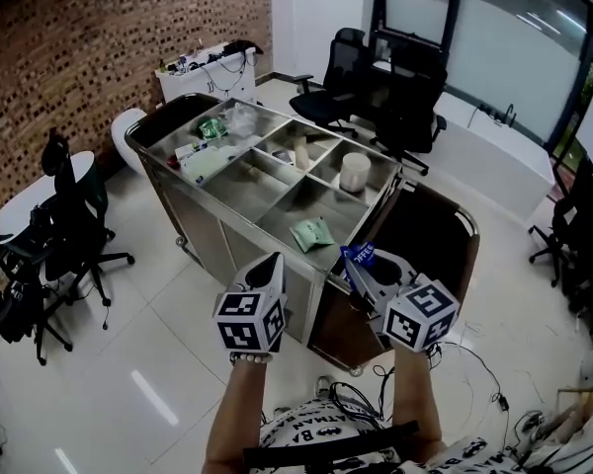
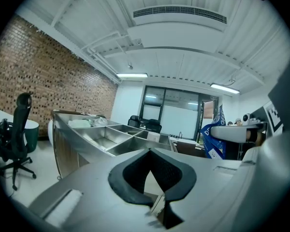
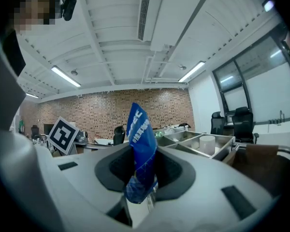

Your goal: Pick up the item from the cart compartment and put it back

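Your right gripper point(image 1: 366, 268), lower centre-right, forearm stretched forward, is clamped on a blue packet point(image 3: 140, 146). Your left gripper point(image 1: 274, 261) is level beside it, jaws together, empty.

Count: 2 grippers – left point(image 1: 274, 262), right point(image 1: 368, 270). 2 marker cubes, 1 per gripper. 1 blue packet point(image 3: 140, 144). 1 steel cart point(image 1: 213, 233). 1 white tub point(image 1: 354, 172). 1 green pouch point(image 1: 311, 233). Office chairs point(image 1: 69, 215) – min. 4.
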Tool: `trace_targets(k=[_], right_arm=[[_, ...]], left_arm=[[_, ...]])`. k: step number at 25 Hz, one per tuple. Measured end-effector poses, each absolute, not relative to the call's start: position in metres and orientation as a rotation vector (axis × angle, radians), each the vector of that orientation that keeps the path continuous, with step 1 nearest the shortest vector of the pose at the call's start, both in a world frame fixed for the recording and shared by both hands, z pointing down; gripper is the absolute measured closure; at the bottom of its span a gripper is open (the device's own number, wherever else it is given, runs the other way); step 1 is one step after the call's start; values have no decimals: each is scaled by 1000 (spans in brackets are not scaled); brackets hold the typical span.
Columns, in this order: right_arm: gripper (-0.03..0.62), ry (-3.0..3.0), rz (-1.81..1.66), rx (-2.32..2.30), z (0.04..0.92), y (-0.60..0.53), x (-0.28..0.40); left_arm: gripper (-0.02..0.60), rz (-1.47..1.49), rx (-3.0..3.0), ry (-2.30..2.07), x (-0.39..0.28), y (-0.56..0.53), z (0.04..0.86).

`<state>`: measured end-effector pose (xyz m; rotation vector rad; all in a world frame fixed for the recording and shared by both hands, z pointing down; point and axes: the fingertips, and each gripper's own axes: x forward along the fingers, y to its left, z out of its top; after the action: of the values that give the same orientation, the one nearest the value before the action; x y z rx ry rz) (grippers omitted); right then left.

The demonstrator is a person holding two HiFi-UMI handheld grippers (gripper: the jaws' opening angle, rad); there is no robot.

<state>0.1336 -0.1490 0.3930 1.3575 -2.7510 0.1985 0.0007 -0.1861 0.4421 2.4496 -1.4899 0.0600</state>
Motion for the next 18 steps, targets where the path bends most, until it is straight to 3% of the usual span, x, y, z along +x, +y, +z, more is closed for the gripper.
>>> trace_targets(k=[18], right_arm=[[493, -2774, 204, 1291, 395, -163, 126]], left_arm=[[580, 42, 2407, -1485, -1, -196, 449]])
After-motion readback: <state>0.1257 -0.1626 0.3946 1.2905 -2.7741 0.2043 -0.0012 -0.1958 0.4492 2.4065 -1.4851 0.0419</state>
